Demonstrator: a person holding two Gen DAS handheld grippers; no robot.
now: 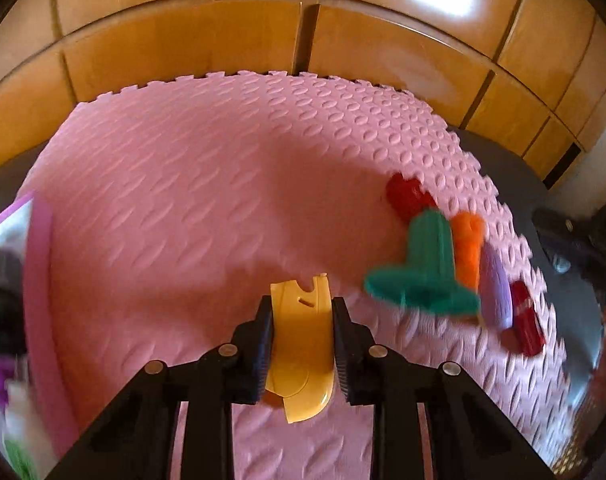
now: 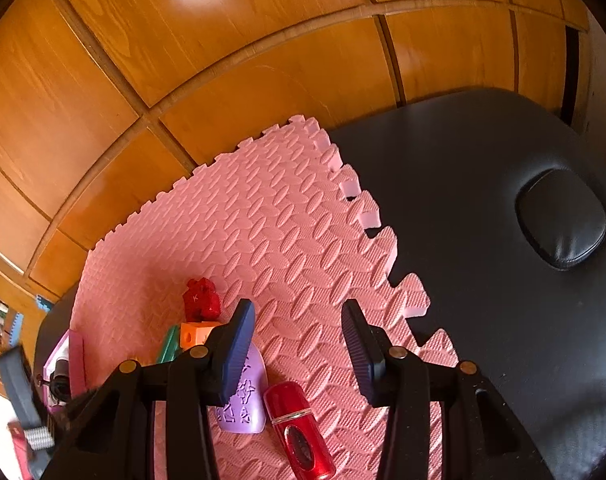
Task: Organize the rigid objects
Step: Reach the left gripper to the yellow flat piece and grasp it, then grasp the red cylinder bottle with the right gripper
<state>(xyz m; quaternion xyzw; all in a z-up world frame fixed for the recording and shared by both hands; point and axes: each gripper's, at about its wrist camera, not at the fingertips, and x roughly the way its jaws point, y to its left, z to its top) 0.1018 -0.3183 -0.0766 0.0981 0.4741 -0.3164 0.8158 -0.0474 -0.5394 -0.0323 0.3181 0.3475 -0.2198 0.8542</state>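
**Left gripper pinching yellow plastic piece over the mat, right gripper idle**

Yellow piece: flat, curved shell of hard plastic, notched at its far end, clamped between the pads of the left gripper across its narrow width. It sits above the near-middle of the pink foam mat; whether it touches the mat I cannot tell. Judged light, stiff and smooth, so likely slippery. It is thin, so a hard squeeze could flex it. The grip across the two long edges looks sound, and the ribbed pads should help against slip.

Sorted row at the mat's right edge: red block, green flanged piece, orange block, purple oval piece, red bottle. All lie close together, some touching. They are blurred in the left view and sharper in the right one.

Right gripper: jaws spread, nothing between them, hovering over the purple piece and the bottle near the mat's right side.

Room: the mat's centre and far side are bare, with plenty of space to set down. A pink tray rim stands at the mat's left edge. The jigsaw-toothed right edge drops onto a black padded surface; the row sits near it, so a nudge could push pieces off. A wooden panel wall stands behind the far edge.
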